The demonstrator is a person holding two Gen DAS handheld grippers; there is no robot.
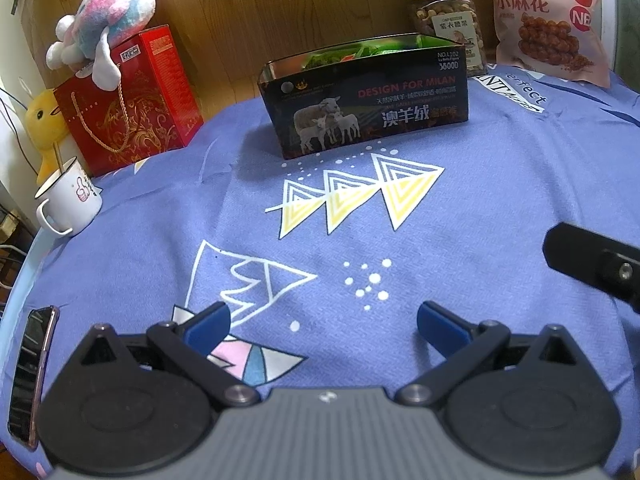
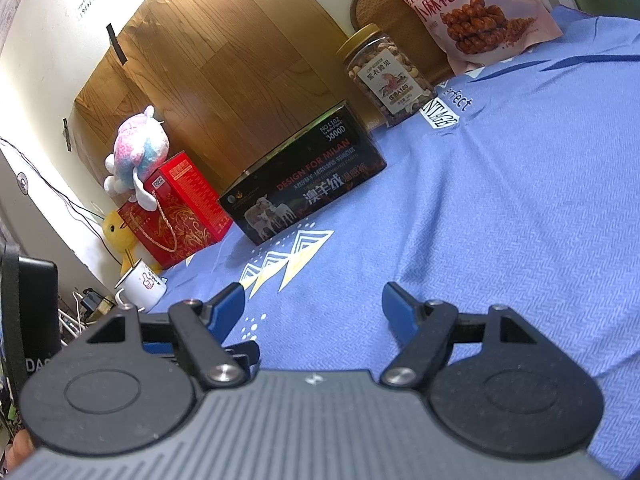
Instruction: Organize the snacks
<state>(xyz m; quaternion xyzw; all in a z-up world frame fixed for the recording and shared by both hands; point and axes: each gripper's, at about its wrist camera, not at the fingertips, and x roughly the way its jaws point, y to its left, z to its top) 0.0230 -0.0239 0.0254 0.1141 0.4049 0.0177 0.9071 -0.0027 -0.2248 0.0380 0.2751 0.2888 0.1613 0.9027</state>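
**Now both tools wait, snacks are ahead**

Left tool (image 1: 324,320) and right tool (image 2: 312,304) hang empty, fingers apart. Ahead, the dark box (image 1: 366,100) already holds packets; beyond-right stand nut jar (image 1: 446,20) and pink bag (image 1: 548,20), probably awaiting sorting.

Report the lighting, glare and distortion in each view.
Left wrist: even, dim light, the black box casting a soft shadow leftward; fisheye bends the table edge. Right wrist: tilted view, strong glare washing out the wooden panel top and the wall; edges curved.

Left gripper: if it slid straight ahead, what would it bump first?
Probably the open black cardboard box with sheep pictures. The open left gripper has only bare blue patterned tablecloth before it; depth is uncertain.
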